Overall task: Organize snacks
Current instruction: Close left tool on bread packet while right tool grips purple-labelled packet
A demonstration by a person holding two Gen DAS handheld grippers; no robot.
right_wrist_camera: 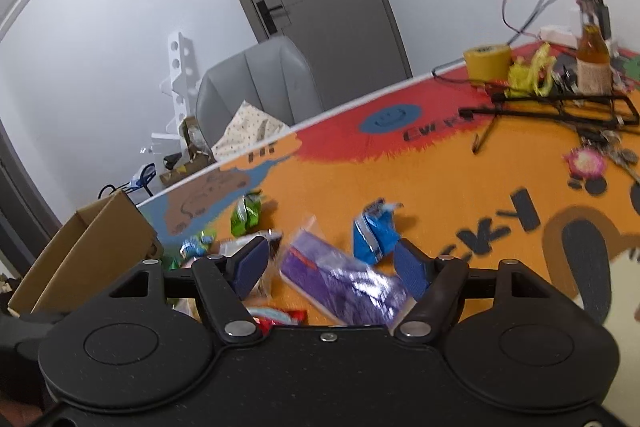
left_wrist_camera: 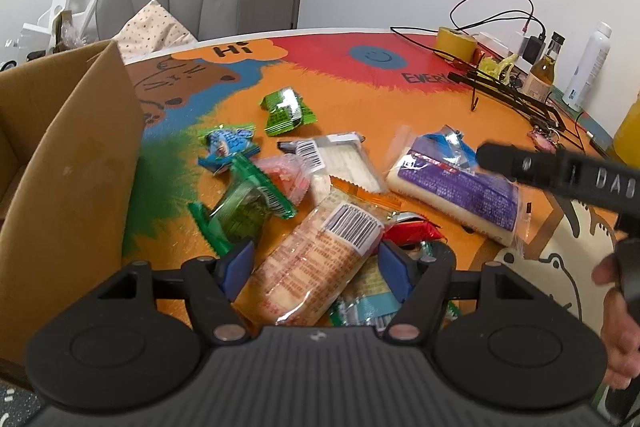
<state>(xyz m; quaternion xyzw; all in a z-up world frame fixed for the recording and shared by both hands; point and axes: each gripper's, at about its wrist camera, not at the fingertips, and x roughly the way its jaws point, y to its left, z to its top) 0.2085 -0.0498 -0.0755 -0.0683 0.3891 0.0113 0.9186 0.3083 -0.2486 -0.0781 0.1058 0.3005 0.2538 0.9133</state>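
Your left tongs (left_wrist_camera: 316, 267) straddle the orange pack (left_wrist_camera: 316, 259), half open, no grip; closing may snag wrappers underneath. Right tongs (right_wrist_camera: 332, 263) hover half open, empty, over the purple pack (right_wrist_camera: 340, 287).

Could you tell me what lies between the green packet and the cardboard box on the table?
In the left wrist view, only bare tablecloth lies between the green packet and the cardboard box.

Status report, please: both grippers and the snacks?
Left gripper astride long orange-printed snack pack, pads apparently not pressing. Right gripper open above purple flat packet. Brown cardboard box at left.
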